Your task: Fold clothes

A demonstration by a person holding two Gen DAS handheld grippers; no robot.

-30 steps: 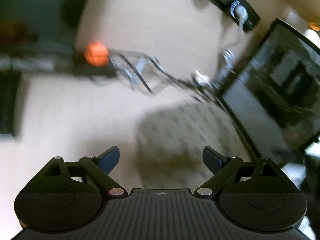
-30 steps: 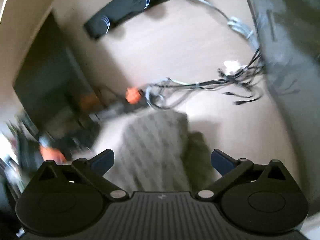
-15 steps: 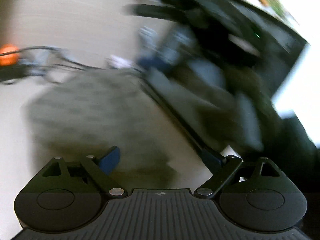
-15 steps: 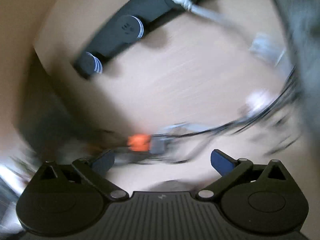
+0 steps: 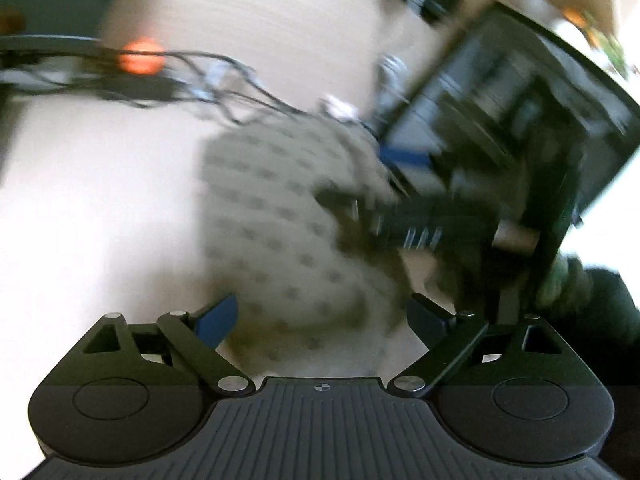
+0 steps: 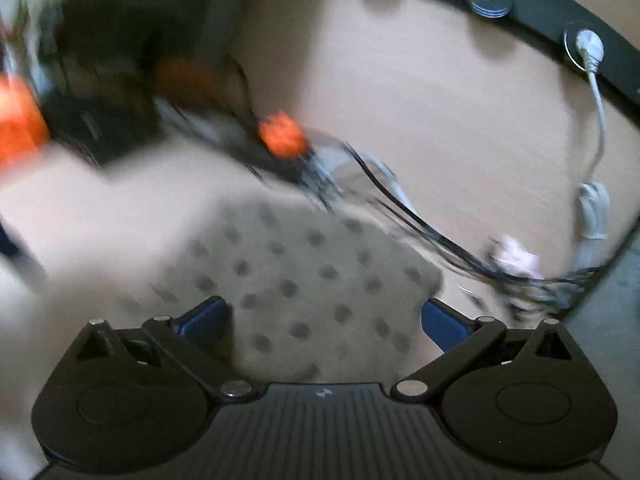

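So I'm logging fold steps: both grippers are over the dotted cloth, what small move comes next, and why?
Probably lower the right gripper onto the cloth edge nearest it and close. Both it and the left gripper are open and empty, the cloth lies flat on the table, and cables crowd its far edge.

Patterned cloth (image 5: 280, 216): motion-blurred in both views; its fold lines and near edge cannot be made out, and the gripper body hides its lower part.
Right gripper (image 5: 404, 224): a dark smear across the cloth's right side; finger position unreadable.
Cables (image 6: 420, 232): streaked; ends indistinguishable.
Monitor (image 5: 520, 100): blurred, cut by the frame edge.
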